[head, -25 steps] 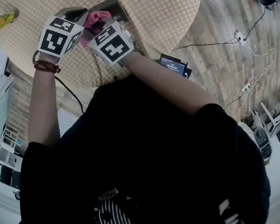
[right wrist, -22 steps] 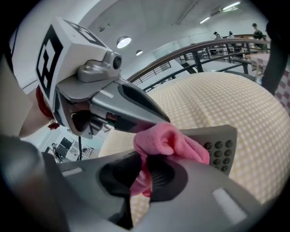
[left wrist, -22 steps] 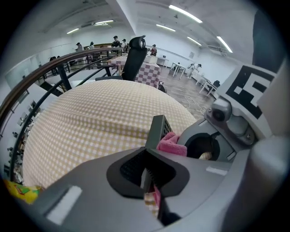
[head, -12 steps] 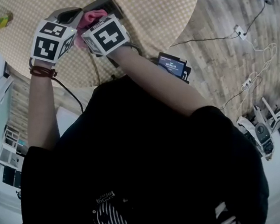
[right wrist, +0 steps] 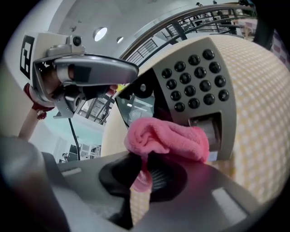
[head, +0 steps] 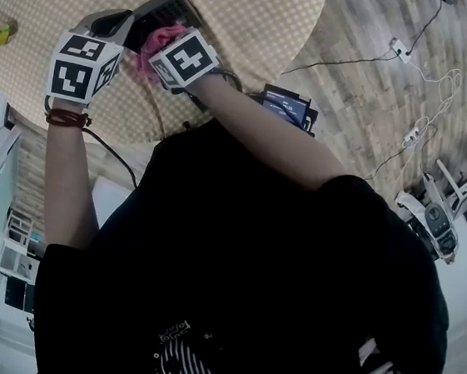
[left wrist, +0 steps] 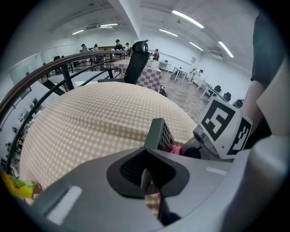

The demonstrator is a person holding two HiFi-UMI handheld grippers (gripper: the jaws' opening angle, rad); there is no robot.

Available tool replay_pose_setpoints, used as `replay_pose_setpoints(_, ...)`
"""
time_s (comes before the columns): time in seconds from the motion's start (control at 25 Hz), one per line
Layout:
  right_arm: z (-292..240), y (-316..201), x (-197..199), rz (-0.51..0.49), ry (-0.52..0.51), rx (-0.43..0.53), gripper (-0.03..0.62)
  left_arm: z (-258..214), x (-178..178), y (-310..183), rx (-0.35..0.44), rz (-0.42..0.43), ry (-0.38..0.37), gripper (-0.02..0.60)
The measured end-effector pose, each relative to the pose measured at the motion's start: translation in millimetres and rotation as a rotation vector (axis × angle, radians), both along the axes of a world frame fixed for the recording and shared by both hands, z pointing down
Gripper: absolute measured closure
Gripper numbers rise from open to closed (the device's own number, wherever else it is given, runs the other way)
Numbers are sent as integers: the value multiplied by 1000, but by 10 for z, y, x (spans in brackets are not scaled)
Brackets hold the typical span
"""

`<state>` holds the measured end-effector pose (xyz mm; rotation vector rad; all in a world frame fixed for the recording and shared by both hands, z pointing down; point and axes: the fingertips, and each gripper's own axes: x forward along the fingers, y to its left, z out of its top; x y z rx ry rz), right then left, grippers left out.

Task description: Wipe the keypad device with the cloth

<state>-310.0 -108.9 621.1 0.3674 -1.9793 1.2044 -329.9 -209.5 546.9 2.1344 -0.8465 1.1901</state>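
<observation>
— Looking down through the head view first, I have my left gripper [head: 128, 27] and right gripper [head: 160, 54] close together over the round table [head: 254, 8] with its checked cover. The keypad device [head: 166, 7] is between them, tilted up.

— And the cloth?

— The pink cloth [head: 155, 41] is bunched against the device, just ahead of my right gripper.

— What does the left gripper view give you?

— My left jaws are pressed onto a thin edge of the device. Its grey body rises just past them, and a bit of pink shows beside it. A yellow packet [left wrist: 18, 186] lies at the table's near left rim, and a black office chair [left wrist: 137, 61] stands beyond the far side.

— Right gripper view?

— My right jaws are pinching a fold of the cloth. The wad lies on the lower part of the device's face, below the rows of round black buttons [right wrist: 195, 77] and touching its recess. The left gripper clamps the device's upper corner, next to the dark screen [right wrist: 132, 106]. I can't tell whether the device's base touches the table.
</observation>
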Motion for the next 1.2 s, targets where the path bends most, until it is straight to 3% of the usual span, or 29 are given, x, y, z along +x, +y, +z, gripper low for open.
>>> replay_pose_setpoints(0.16,-113,-49,-11,4,22,16,548,0,45,-13,8,3,-6,580)
replay_pose_setpoints(0.36,-654,-389,-313,29,-100,157,548,-24,42,-23,41,7,-22,580)
replay_pose_setpoints(0.56,-462,-279,-266,-36,-103,135,548,-3,47,-23,8,-12,-5,580)
replay_pose_setpoints(0.76,-6,71,-55,-60,-34,3,549,7,22,-21,6,9,-25,580)
replay_pose_setpoints(0.88,-24,65,-57,-52,6,53,549,10,24,-47,8,-7,-23,580)
replay_pose_setpoints(1.08,-608,-338,-326,1,-101,225,549,9,64,-44,9,9,-36,580)
replay_pose_setpoints(1.2,-518,-302,-338,-36,-119,182,549,19,44,-40,8,17,-42,580)
